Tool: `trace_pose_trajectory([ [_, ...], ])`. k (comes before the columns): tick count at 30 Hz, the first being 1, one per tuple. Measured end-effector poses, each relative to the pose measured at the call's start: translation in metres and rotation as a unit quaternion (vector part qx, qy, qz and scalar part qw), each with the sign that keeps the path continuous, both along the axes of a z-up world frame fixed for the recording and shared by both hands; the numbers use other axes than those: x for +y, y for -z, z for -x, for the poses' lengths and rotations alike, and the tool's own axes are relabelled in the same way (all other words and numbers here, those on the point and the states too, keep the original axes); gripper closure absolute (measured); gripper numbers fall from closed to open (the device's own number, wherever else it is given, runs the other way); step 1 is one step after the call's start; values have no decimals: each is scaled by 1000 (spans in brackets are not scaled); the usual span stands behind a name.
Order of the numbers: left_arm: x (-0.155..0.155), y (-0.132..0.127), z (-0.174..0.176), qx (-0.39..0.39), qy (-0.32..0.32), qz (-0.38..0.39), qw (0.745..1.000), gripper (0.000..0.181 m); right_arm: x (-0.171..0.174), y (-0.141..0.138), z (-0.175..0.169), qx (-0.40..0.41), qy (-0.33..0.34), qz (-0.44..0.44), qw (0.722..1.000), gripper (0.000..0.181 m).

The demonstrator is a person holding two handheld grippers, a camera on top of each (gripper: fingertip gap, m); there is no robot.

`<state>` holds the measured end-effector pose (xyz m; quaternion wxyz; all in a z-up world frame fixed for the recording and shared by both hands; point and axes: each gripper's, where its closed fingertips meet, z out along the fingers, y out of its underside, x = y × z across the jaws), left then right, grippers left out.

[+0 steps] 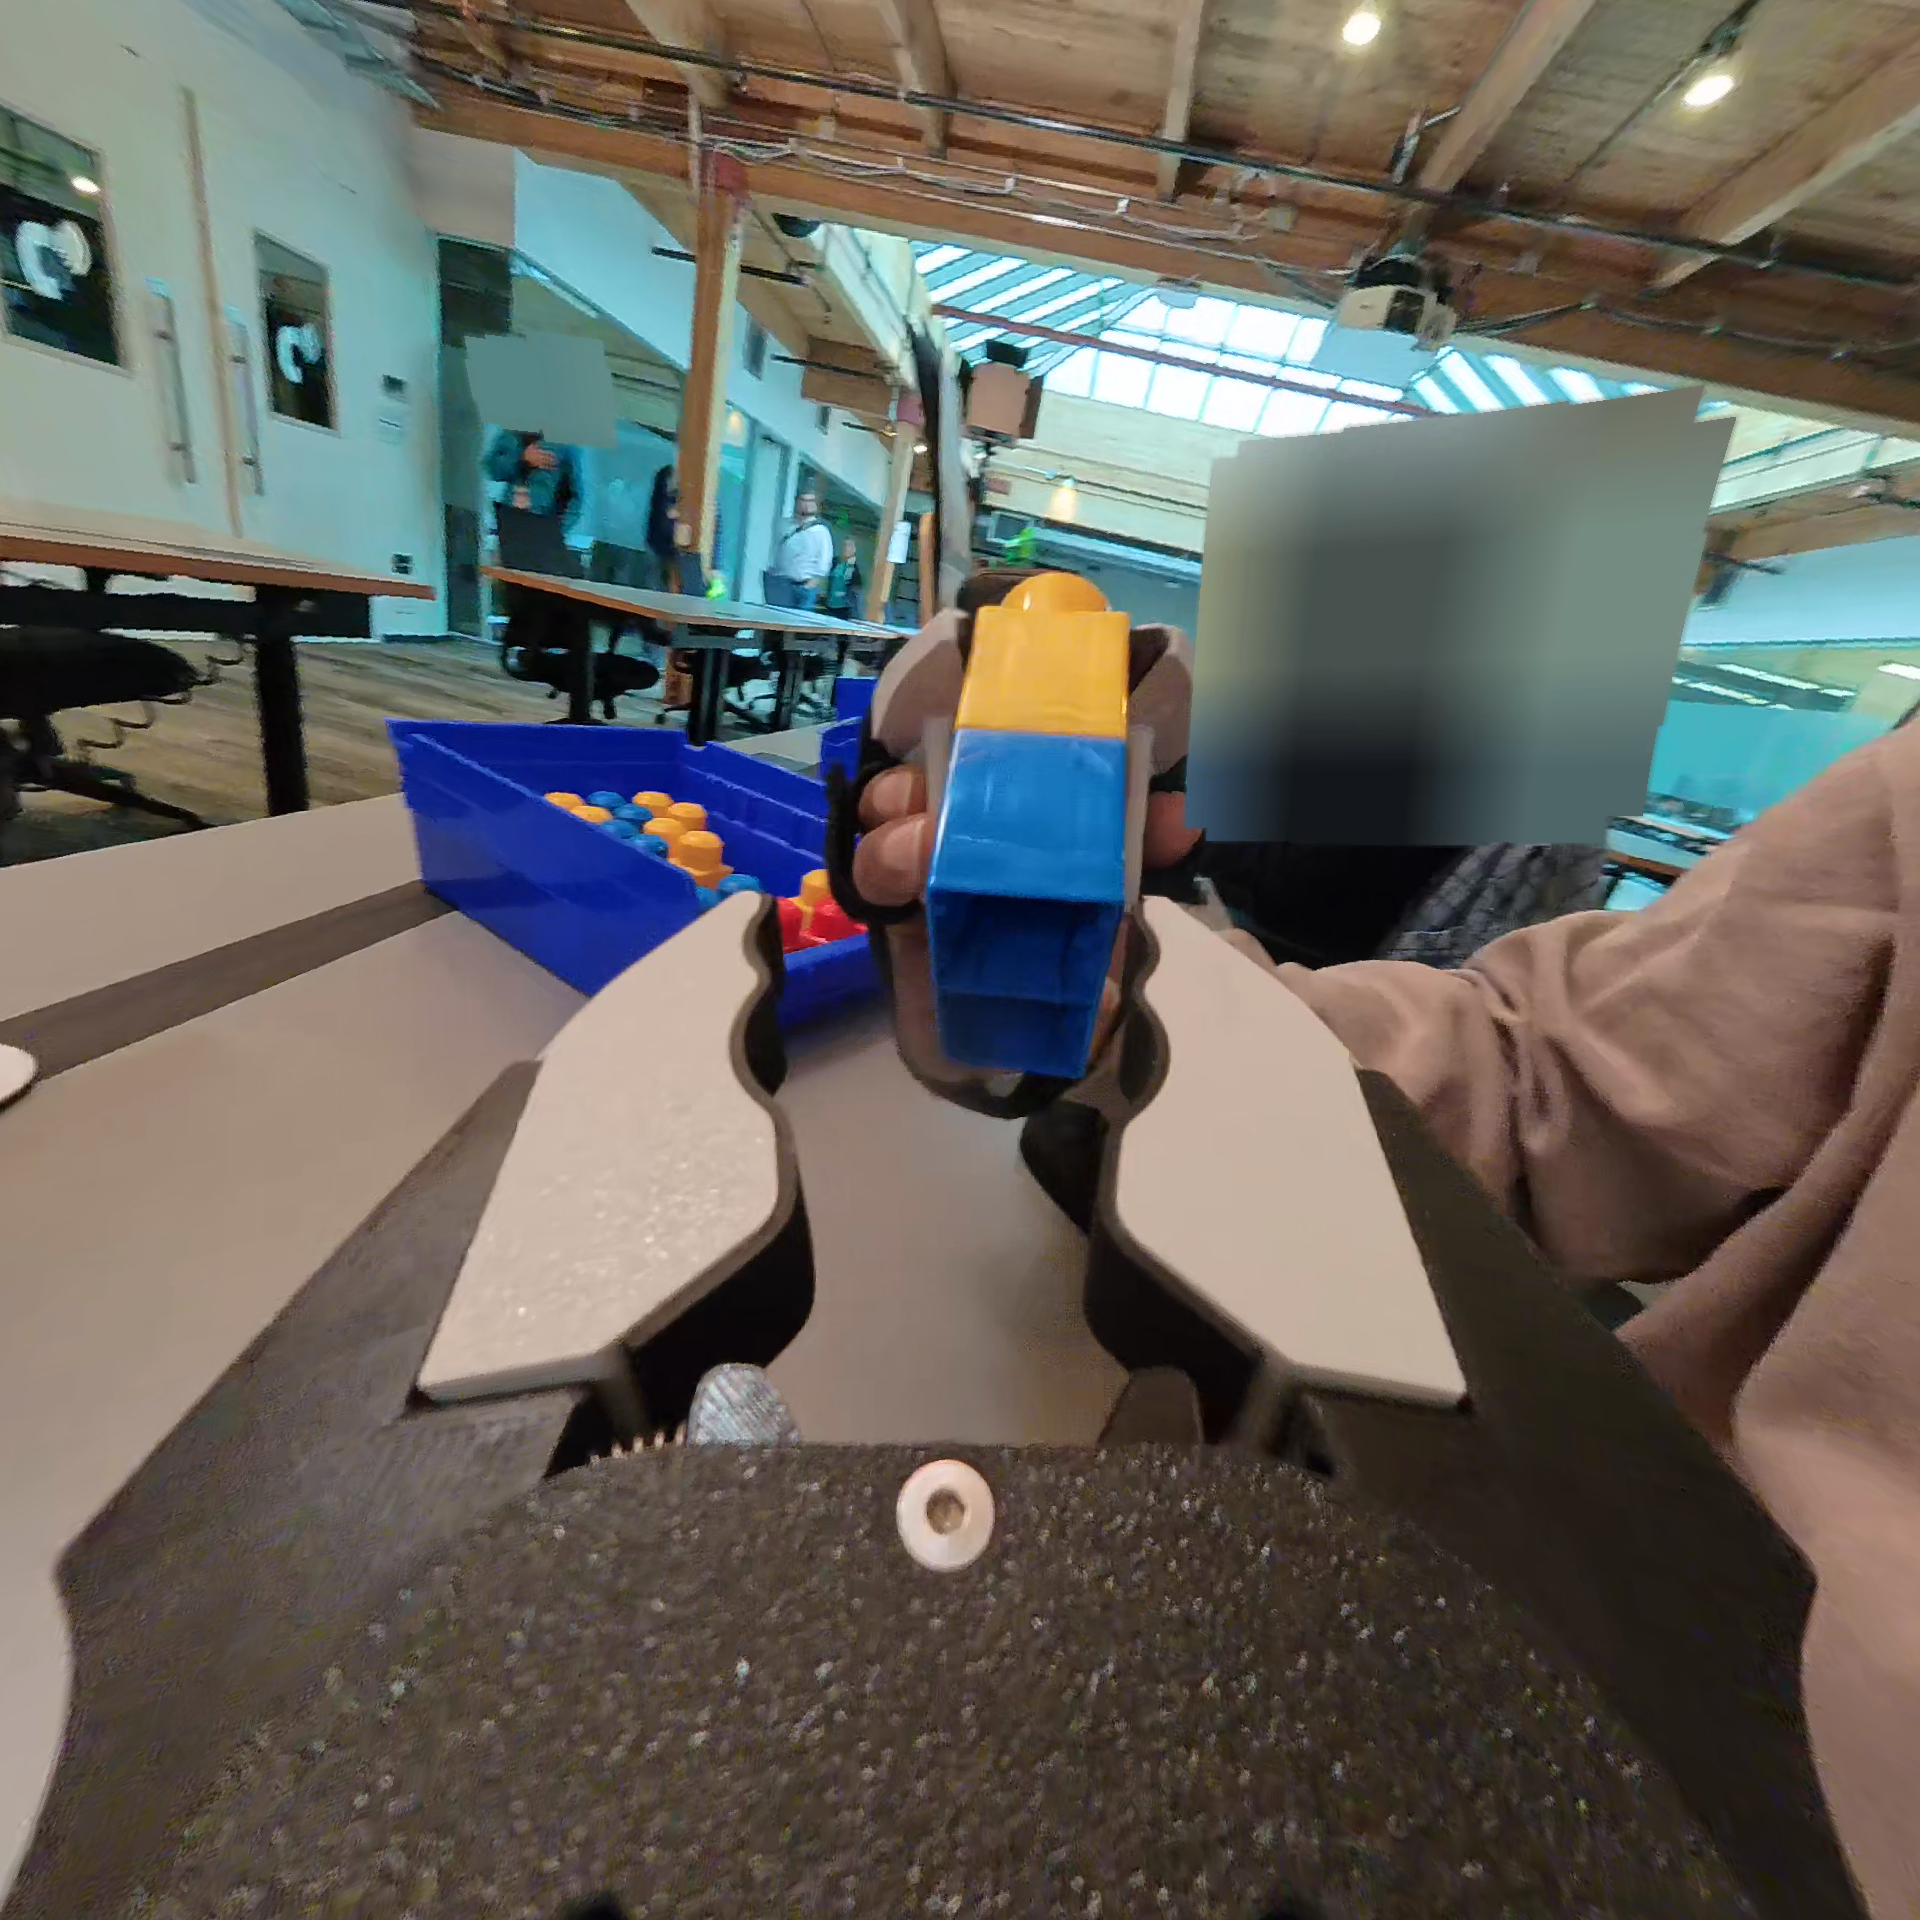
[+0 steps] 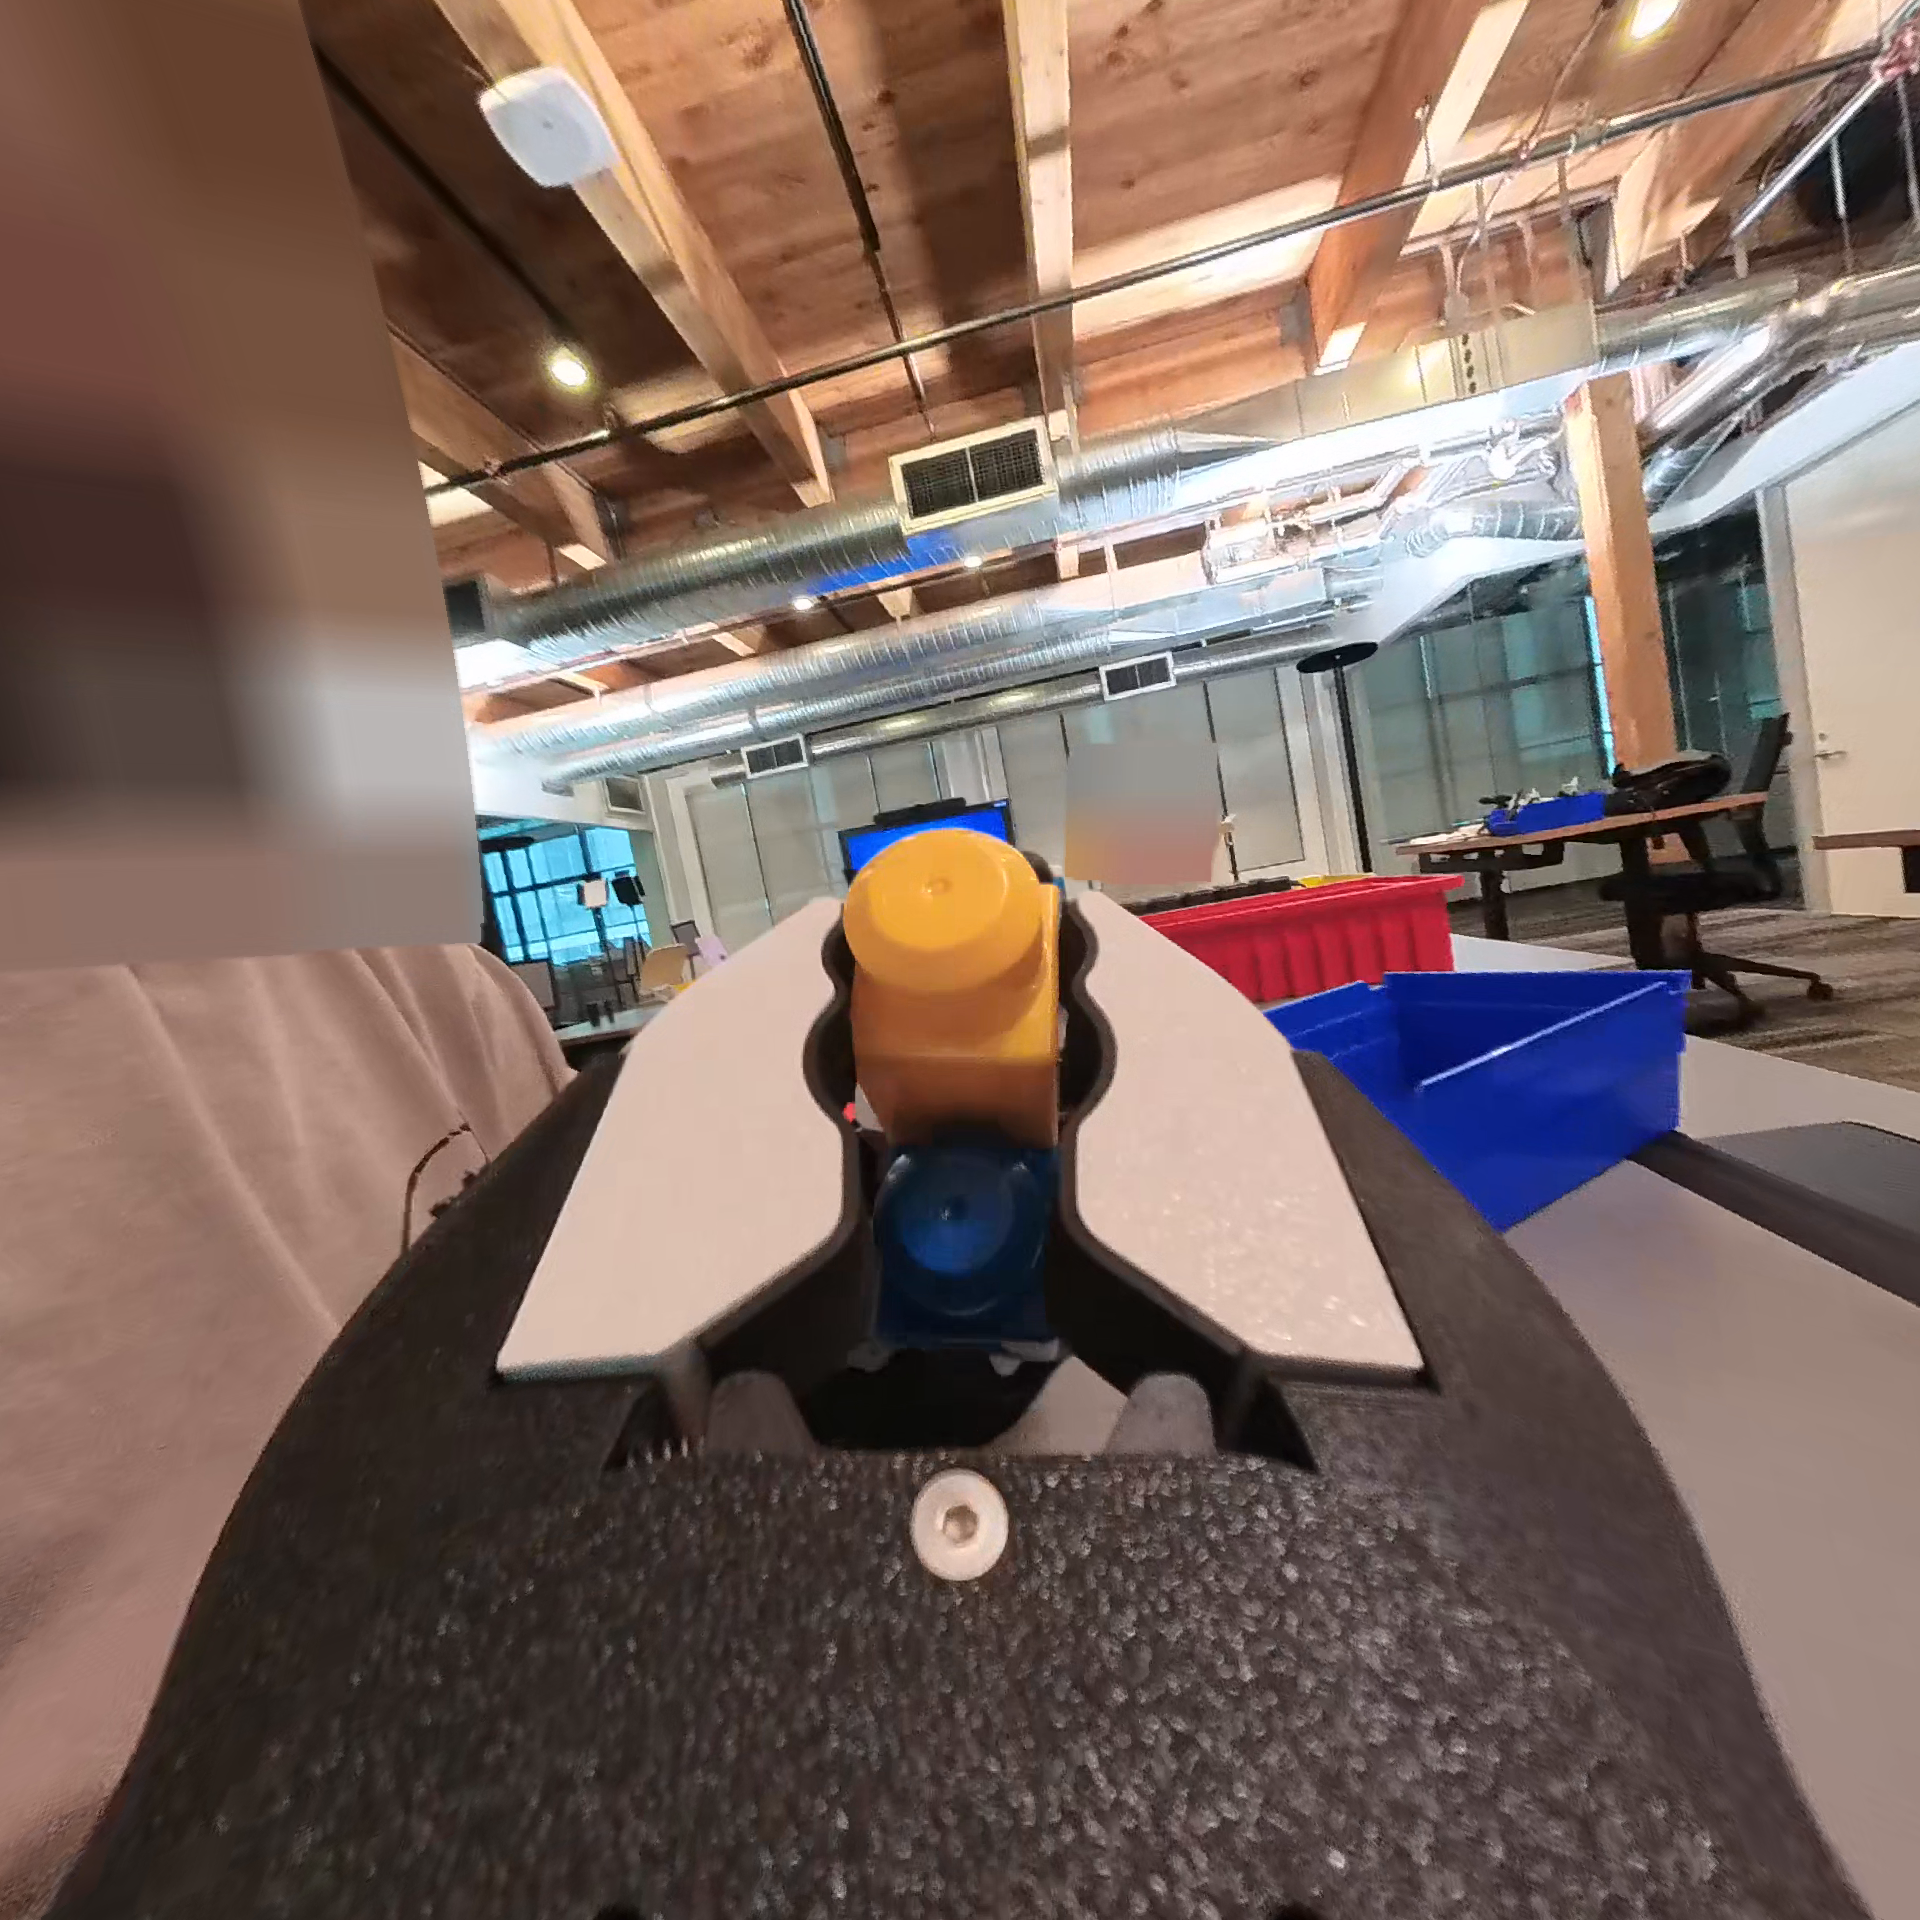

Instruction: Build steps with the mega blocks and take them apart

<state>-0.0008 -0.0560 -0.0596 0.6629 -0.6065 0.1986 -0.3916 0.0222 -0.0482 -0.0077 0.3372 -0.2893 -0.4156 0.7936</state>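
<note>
My right gripper [image 2: 956, 997] is shut on a small stack: a yellow block [image 2: 956, 997] on a longer blue block [image 2: 956, 1236]. In the left wrist view this stack hangs in the air facing me, the yellow block [image 1: 1044, 665] on top of the blue block [image 1: 1023, 894], whose hollow underside points at me, with the right gripper [image 1: 1029, 727] clamped around it. My left gripper [image 1: 951, 935] is open and empty, its fingertips just short of the blue block's lower end, one on each side.
A blue bin [image 1: 582, 831] with several yellow, blue and red blocks stands on the grey table [image 1: 260, 1039] at the left. In the right wrist view an empty blue bin [image 2: 1507, 1070] and a red bin [image 2: 1320, 935] stand to the right. A person's sleeve [image 1: 1621, 1091] reaches in from the right. About 6 cm separates my left fingertips from my right.
</note>
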Motion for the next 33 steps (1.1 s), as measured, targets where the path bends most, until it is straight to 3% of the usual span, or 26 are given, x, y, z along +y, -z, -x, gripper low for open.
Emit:
trace_pose_trajectory([
  [2,-5,0,-7,-1,21,-5,1000,119,-7,4,4,-7,-1,-16,1000,145],
  [4,-9,6,-16,27,37,-8,999,144,-15,7,9,-11,-6,-23,1000,145],
  [9,-15,2,-8,46,46,-11,998,144,-17,14,12,-64,-2,-80,995,145],
  [16,-14,14,3,97,34,-10,995,145,1,35,-7,-206,51,-242,947,143],
  [23,-17,23,-7,136,44,-11,990,145,-5,51,-13,-249,53,-281,925,151],
  [26,-15,27,-6,145,35,-11,989,145,7,37,-29,-263,64,-308,912,152],
  [28,-12,27,3,143,19,-10,989,145,37,3,-54,-265,104,-317,905,152],
  [30,-9,24,11,134,8,-10,991,145,77,-25,-82,-302,159,-351,872,152],
  [33,-7,23,14,135,-1,-11,991,145,150,-33,-118,-432,231,-406,772,152],
])
